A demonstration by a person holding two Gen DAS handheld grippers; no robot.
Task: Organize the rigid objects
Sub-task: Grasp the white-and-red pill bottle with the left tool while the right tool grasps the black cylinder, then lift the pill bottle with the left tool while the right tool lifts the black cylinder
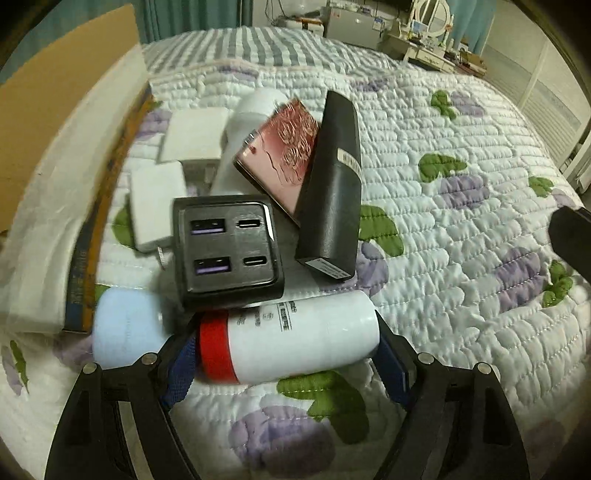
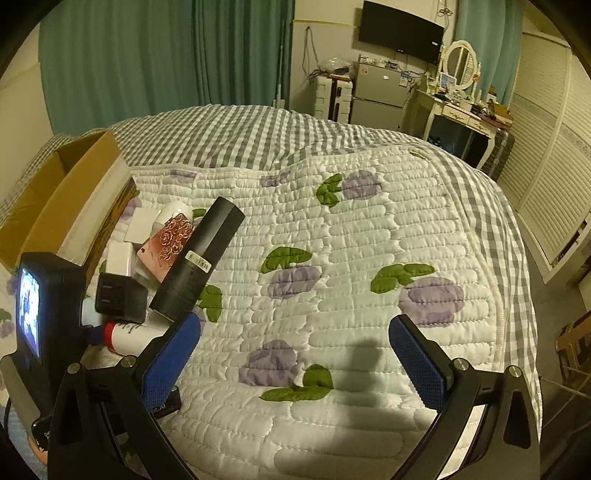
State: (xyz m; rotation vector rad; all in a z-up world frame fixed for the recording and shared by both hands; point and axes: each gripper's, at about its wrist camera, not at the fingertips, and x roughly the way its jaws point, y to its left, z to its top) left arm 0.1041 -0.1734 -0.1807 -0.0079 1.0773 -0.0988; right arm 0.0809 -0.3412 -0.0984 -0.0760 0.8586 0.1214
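A bed with a white quilt [image 2: 351,258] patterned in purple flowers over a grey checked sheet [image 2: 240,125]. Behind stand teal curtains [image 2: 147,51], a wall television [image 2: 400,31], a small fridge [image 2: 376,92] and a white dressing table [image 2: 458,107].

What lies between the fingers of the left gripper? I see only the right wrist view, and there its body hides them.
Observer: A white bottle with a red band lies crosswise between the fingers of the left gripper; whether they press it, I cannot tell.
Operator: Is anything close to its red end?
Observer: Yes, a light blue rounded object lies beside that end.
Operator: And behind the bottle?
Observer: The black charger shows four ports, two of them purple.
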